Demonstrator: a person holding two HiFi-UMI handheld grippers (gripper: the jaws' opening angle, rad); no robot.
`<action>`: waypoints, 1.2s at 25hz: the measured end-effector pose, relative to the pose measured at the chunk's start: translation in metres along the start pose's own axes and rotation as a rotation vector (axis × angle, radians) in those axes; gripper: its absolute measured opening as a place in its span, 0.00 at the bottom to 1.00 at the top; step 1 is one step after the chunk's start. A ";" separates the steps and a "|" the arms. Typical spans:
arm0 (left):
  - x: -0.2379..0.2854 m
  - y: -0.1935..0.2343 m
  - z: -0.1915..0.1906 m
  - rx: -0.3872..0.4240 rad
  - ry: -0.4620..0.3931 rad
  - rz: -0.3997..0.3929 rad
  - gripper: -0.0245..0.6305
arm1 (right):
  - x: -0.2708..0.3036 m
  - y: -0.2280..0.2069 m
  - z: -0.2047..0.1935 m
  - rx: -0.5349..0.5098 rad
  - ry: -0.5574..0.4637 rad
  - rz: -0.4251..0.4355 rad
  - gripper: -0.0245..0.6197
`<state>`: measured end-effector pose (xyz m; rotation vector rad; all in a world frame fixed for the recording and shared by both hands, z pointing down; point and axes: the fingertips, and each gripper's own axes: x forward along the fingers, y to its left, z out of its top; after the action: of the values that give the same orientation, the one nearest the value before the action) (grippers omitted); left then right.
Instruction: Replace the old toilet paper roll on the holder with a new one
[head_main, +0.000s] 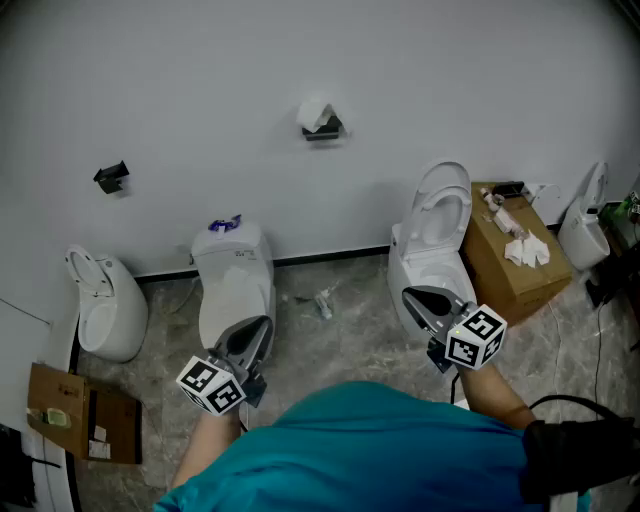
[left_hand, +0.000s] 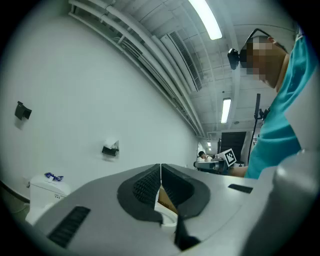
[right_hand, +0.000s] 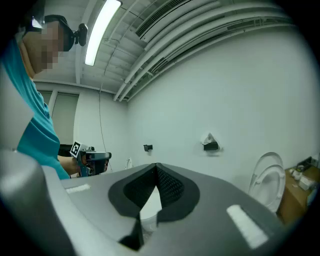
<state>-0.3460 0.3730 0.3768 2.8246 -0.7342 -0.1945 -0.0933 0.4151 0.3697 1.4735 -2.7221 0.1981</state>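
Note:
The black wall holder carries a white toilet paper roll with a loose, rumpled end; it shows too as the holder and the holder. Both grippers are held level, well short of the wall and below the holder. My left gripper hangs over the middle toilet, its jaws shut with nothing between them, as at my left gripper. My right gripper is over the right toilet, pads meeting at the tip and empty, as at my right gripper.
A second, bare black holder sits left on the wall. A cardboard box beside the right toilet bears white paper items. More toilets stand at far left and far right. Flat cardboard lies at lower left.

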 end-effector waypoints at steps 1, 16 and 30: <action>0.001 0.000 0.000 -0.001 0.000 0.000 0.06 | 0.000 -0.001 0.000 0.001 0.000 -0.004 0.04; 0.025 -0.011 0.001 0.011 -0.001 -0.016 0.06 | -0.014 -0.027 0.005 0.039 -0.035 -0.012 0.04; 0.101 -0.085 -0.029 0.007 0.006 -0.023 0.06 | -0.094 -0.087 -0.004 0.018 -0.026 0.042 0.04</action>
<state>-0.2140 0.4007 0.3775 2.8404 -0.7029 -0.1877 0.0305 0.4464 0.3730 1.4346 -2.7800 0.2066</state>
